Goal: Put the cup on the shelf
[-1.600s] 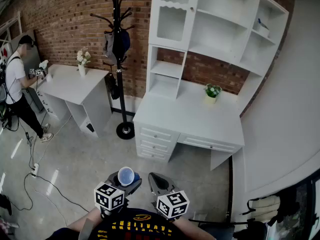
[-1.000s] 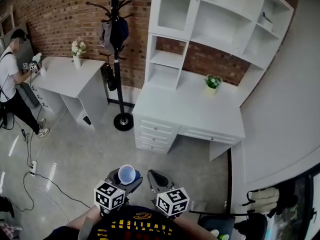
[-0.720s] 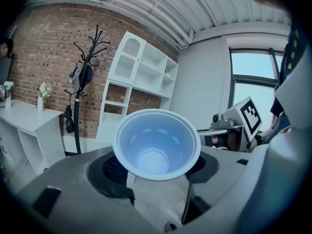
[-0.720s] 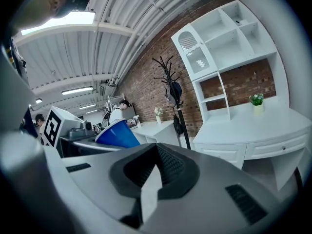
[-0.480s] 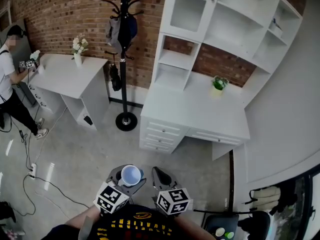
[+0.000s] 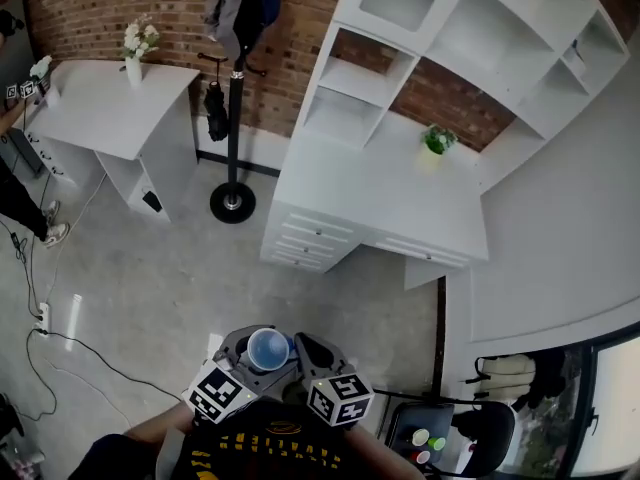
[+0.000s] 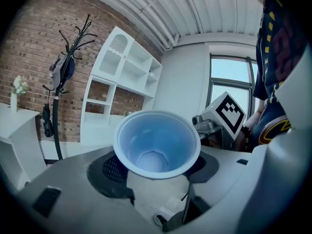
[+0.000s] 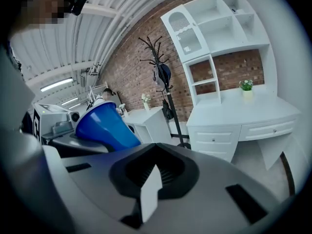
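Blue cup [image 7: 156, 147] in the left tool [image 7: 158, 175], right tool [image 8: 155, 172] closed and empty

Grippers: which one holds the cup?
The left gripper, jaws clamped round the blue cup; the right gripper is shut on nothing.

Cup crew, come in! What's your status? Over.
Left tongs shut on blue cup, upright. Right tongs shut, empty. Shelf ahead, above white desk; cup not there yet.

Glossy plastic cup [image 7: 157, 145] — rough brick wall [image 6: 90, 8], matt white shelf [image 6: 350, 80].
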The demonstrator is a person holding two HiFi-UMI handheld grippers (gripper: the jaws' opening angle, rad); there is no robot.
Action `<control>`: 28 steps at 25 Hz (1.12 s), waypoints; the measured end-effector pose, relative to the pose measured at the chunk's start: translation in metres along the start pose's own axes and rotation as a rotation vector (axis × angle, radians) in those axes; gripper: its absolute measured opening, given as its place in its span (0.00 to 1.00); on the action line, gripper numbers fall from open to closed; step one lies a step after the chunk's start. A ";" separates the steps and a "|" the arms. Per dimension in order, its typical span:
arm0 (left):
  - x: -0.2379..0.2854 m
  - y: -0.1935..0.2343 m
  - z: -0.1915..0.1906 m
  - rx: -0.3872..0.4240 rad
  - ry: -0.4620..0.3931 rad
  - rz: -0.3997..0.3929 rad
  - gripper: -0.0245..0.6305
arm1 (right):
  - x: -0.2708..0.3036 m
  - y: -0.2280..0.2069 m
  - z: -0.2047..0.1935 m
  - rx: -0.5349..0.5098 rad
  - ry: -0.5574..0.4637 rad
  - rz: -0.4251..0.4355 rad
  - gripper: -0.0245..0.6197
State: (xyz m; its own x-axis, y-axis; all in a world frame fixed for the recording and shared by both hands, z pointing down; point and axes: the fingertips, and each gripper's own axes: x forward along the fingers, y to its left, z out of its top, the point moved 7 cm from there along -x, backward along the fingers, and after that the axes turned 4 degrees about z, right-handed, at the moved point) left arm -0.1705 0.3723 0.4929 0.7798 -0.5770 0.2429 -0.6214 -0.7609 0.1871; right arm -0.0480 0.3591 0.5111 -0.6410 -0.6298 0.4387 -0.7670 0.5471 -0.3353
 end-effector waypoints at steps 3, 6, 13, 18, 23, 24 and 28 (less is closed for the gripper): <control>0.013 0.008 -0.001 0.003 0.005 -0.005 0.49 | 0.008 -0.012 0.000 0.011 0.016 0.002 0.03; 0.028 0.020 0.002 0.018 0.017 0.018 0.49 | 0.022 -0.028 0.005 0.022 0.028 0.036 0.03; 0.063 0.042 0.026 0.011 0.017 0.144 0.49 | 0.048 -0.069 0.040 -0.007 0.018 0.155 0.03; 0.095 0.046 0.044 0.017 0.038 0.226 0.49 | 0.056 -0.103 0.060 0.005 0.007 0.233 0.03; 0.125 0.038 0.061 0.014 0.019 0.279 0.49 | 0.058 -0.132 0.070 0.009 0.013 0.306 0.03; 0.131 0.036 0.065 0.015 0.017 0.288 0.49 | 0.057 -0.138 0.072 0.010 0.012 0.316 0.03; 0.153 0.026 0.071 0.019 0.034 0.316 0.49 | 0.049 -0.158 0.076 0.009 0.007 0.358 0.03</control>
State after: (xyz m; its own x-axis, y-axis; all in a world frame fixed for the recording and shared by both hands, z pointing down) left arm -0.0615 0.2431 0.4670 0.5450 -0.7757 0.3182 -0.8307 -0.5511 0.0794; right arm 0.0396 0.2002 0.5215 -0.8690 -0.3949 0.2980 -0.4939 0.7275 -0.4762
